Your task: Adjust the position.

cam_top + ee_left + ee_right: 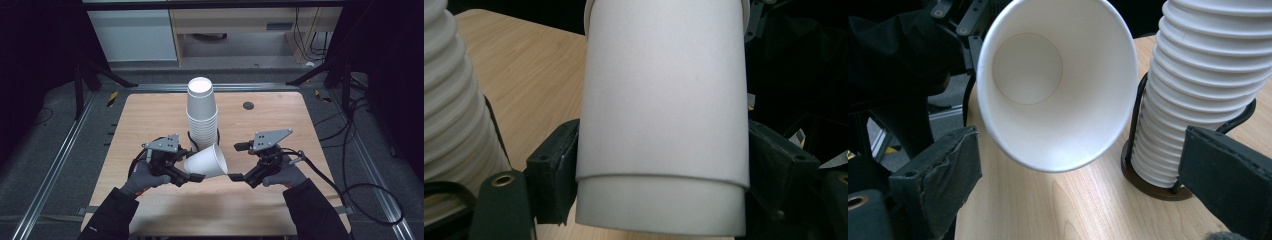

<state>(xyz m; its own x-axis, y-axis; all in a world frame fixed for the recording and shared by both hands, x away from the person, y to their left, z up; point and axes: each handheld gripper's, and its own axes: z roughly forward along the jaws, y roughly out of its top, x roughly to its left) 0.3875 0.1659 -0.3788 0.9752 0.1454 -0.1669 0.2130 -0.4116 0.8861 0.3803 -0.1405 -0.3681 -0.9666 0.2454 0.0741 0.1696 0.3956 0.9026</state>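
A white paper cup (207, 161) lies on its side above the table, its mouth turned to the right. My left gripper (192, 166) is shut on its lower body, with one black pad pressed on each side of the cup (664, 100) in the left gripper view (664, 172). My right gripper (236, 161) stands open just right of the rim. In the right gripper view (1083, 175) I look into the empty cup (1058, 85), and neither wide-set pad touches it. Behind it, a tall stack of white cups (202, 112) stands upside down in a black wire holder (1153, 192).
The wooden table (150, 115) has a small dark round hole (248, 105) at the back right. The cup stack (449, 100) stands close on the left of the left gripper. Cables (350, 185) trail off the table's right side. Metal frame rails run along both sides.
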